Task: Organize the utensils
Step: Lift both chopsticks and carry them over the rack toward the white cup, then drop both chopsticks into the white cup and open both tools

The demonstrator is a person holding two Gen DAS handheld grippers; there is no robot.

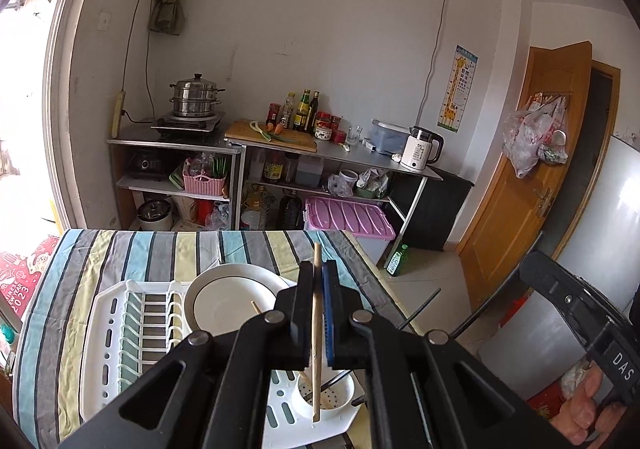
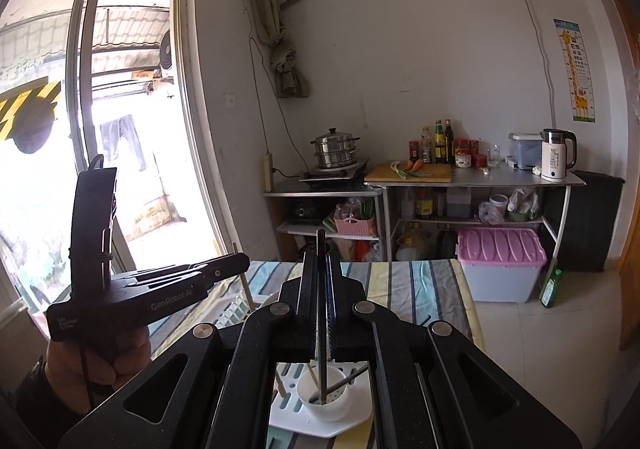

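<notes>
Left tongs (image 1: 319,281) clamped on wooden chopstick (image 1: 317,329), right tongs (image 2: 321,273) on dark chopstick (image 2: 321,329).

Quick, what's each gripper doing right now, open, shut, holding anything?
Left gripper: shut on a wooden chopstick.
Right gripper: shut on a dark chopstick, its lower end over the white utensil cup.

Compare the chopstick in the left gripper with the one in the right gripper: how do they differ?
The wooden chopstick in the left gripper is pale tan; the dark chopstick in the right gripper looks black. The wooden one seems thicker, the dark one slimmer. Both are clamped near upright in shut jaws, lower ends over the white utensil cup.
</notes>
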